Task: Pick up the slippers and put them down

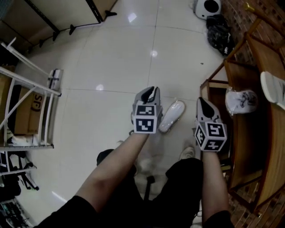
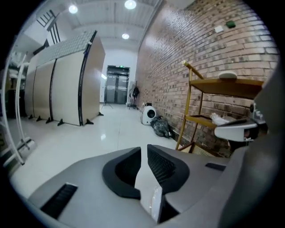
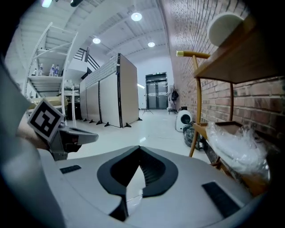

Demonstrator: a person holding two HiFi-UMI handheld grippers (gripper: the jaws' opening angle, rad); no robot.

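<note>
One white slipper [image 1: 171,116] lies on the pale tiled floor in the head view, just right of my left gripper [image 1: 149,90] and apart from it. A second white slipper [image 1: 272,89] rests on top of the wooden shelf [image 1: 249,133] at the right, and shows again as a slipper [image 3: 226,27] high in the right gripper view. My left gripper [image 2: 144,153] is held up off the floor, its jaws a narrow slit apart with nothing between them. My right gripper [image 1: 204,103] hangs beside the shelf. In its own view the right gripper [image 3: 139,151] has its jaws meeting, empty.
A clear bag with something white [image 1: 240,101] sits on a lower shelf board. A black bag [image 1: 219,31] and a white appliance [image 1: 207,8] stand by the brick wall. A white metal rack [image 1: 26,89] with a cardboard box [image 1: 27,111] stands left. The person's shoe [image 1: 187,152] is below.
</note>
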